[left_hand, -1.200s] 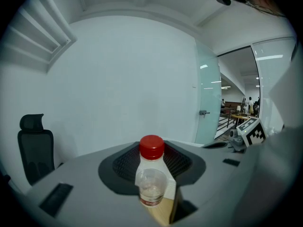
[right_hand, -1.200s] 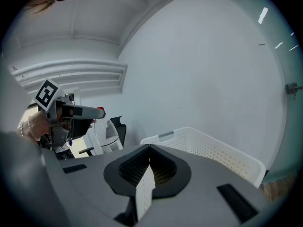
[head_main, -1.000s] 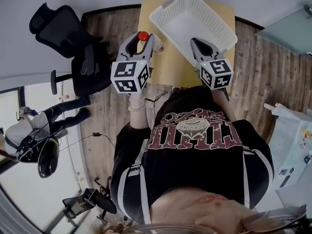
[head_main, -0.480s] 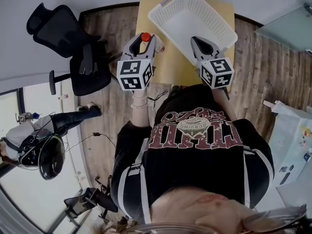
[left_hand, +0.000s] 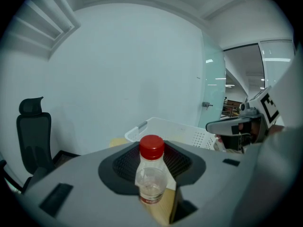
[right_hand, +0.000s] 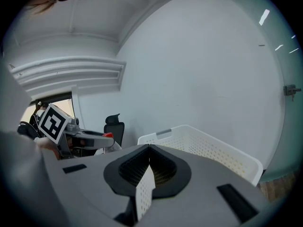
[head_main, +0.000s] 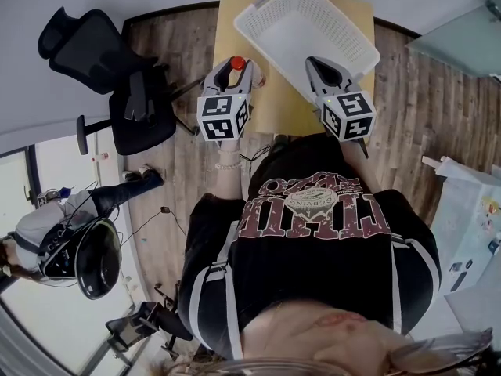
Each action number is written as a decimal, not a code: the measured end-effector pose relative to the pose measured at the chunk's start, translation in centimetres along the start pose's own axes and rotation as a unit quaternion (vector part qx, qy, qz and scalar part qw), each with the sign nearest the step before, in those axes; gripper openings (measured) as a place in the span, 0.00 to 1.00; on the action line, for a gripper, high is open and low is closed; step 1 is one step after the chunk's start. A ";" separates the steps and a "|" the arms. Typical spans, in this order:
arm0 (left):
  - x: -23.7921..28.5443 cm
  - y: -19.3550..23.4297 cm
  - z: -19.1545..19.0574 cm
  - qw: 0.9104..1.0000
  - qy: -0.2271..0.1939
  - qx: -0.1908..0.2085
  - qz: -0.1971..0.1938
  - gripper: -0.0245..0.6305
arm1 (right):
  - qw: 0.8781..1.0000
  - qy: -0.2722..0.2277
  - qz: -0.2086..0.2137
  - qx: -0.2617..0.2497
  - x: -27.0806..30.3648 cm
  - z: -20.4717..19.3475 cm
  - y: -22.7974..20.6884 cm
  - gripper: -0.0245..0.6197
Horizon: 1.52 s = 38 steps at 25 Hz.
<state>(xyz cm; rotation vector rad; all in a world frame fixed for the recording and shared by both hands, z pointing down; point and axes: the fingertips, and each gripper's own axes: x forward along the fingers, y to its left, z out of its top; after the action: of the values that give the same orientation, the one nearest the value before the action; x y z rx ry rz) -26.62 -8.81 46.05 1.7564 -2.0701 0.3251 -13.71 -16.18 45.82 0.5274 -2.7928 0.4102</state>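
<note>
My left gripper (left_hand: pixel 153 196) is shut on a small clear plastic bottle (left_hand: pixel 152 179) with a red cap (left_hand: pixel 151 147), held upright between the jaws. In the head view the left gripper (head_main: pixel 235 67) hangs over the left edge of the yellow table (head_main: pixel 232 27), with the red cap (head_main: pixel 236 62) at its tip. The right gripper (right_hand: pixel 147 172) is shut with nothing in it. It points at a white perforated basket (right_hand: pixel 210 149). From above, the right gripper (head_main: pixel 315 63) sits at the near rim of the basket (head_main: pixel 309 30).
A black office chair (head_main: pixel 102 61) stands on the wood floor left of the table. The chair (left_hand: pixel 30 137) also shows in the left gripper view. A glass door (left_hand: pixel 211 86) is behind the basket (left_hand: pixel 175 128). Another person (head_main: pixel 55 225) with a helmet is at lower left.
The left gripper has swung right with the bottle, bringing the basket and the right gripper into its view. The right gripper has stayed almost still.
</note>
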 end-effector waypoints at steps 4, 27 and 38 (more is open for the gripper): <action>0.5 0.2 -1.2 1.000 0.004 -0.001 0.003 0.34 | 1.000 0.002 -0.001 0.000 0.0 -0.2 0.0 0.07; 3.4 0.6 -6.0 1.000 0.012 -0.009 0.013 0.34 | 1.000 0.007 -0.016 -0.001 -0.4 -0.7 -0.7 0.07; 4.3 -0.1 -6.9 1.000 0.006 -0.001 0.006 0.34 | 1.000 0.007 -0.025 0.000 -0.8 -0.6 -1.5 0.07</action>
<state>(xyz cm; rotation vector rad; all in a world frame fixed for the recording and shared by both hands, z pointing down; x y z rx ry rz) -26.00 -9.70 54.09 1.7376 -2.0720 0.3362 -12.32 -17.10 46.46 0.5912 -2.7588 0.4022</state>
